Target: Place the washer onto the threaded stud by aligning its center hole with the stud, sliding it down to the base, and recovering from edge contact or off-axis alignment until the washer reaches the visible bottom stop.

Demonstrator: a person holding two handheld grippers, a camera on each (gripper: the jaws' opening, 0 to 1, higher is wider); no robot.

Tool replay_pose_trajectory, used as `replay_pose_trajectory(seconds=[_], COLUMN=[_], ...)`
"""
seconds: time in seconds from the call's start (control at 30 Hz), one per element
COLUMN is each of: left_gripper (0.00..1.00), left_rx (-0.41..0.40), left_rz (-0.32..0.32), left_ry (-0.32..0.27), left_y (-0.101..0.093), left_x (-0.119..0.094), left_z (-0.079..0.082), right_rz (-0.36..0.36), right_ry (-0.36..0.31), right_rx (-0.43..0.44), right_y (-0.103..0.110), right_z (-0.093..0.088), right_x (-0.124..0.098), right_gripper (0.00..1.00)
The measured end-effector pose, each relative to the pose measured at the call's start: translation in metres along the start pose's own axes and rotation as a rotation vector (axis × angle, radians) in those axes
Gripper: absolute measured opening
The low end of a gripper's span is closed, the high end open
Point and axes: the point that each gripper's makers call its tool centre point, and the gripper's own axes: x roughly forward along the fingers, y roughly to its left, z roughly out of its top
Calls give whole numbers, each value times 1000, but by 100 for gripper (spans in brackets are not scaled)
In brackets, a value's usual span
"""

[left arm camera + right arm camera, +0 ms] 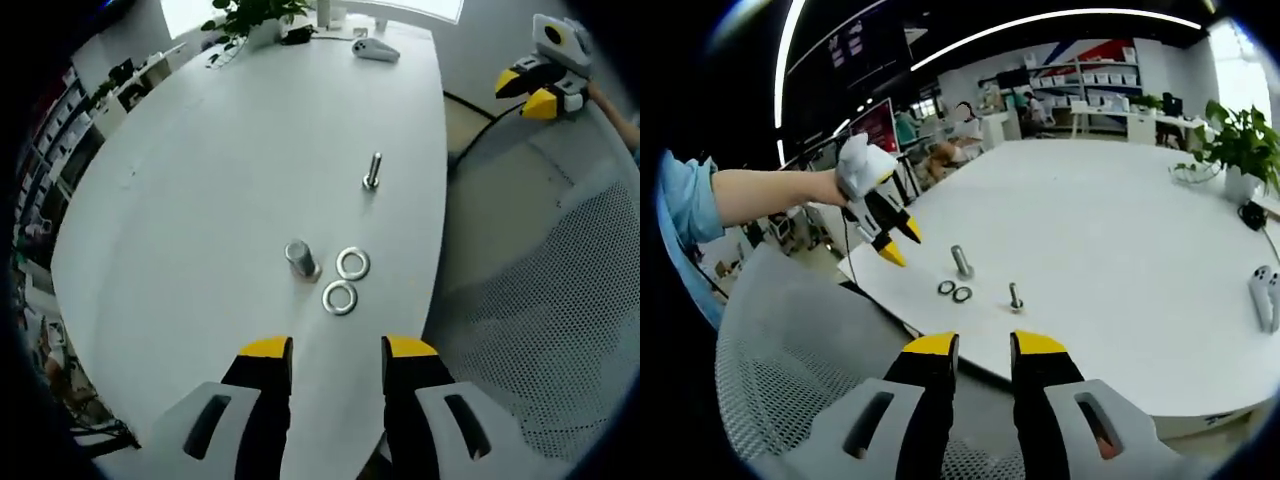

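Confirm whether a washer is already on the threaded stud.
No. Both washers lie flat on the table, apart from the upright stud.

This is looking like an open-plan office or showroom; a large white oval table (pixel 1120 260) is taking up the middle of the room, with a mesh-backed office chair (pixel 790 370) sitting at its edge. Potted plants (pixel 1240 150) are standing on the table by a bright window; shelving with boxes (pixel 1095 75) is lining the far wall, and long ceiling light strips (pixel 1040 25) are glowing overhead. Desks and what may be monitors (pixel 875 125) are showing dimly behind; detail there is blurring.
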Motion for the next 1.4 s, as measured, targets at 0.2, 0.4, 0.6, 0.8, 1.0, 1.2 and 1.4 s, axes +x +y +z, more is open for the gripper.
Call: replay_pose_trajectory(seconds=[0.2, 0.4, 0.6, 0.8, 1.0, 1.2, 1.4], left_gripper=[35, 34, 36, 34, 35, 34, 29], left_rx=[55, 82, 124, 127, 137, 186, 194], left_rz=[10, -10, -43, -47, -47, -56, -16], left_ry=[20, 48, 98, 125, 149, 168, 175], left_y=[5, 0, -6, -7, -8, -9, -4], left_x=[16, 37, 56, 67, 76, 78, 79], left_z=[3, 6, 1, 2, 3, 4, 5], right_rz=[-10, -7, -14, -21, -29, -36, -41], right_ry=[10, 12, 11, 3, 4, 6, 0], right_rx=[-10, 6, 16, 26, 32, 33, 37], right_y=[-2, -2, -3, -4, -5, -7, -8], right_z=[-2, -2, -3, -3, -3, -4, -3], right_x=[1, 2, 1, 1, 1, 0, 0], right_gripper=[23, 23, 23, 23, 23, 23, 23])
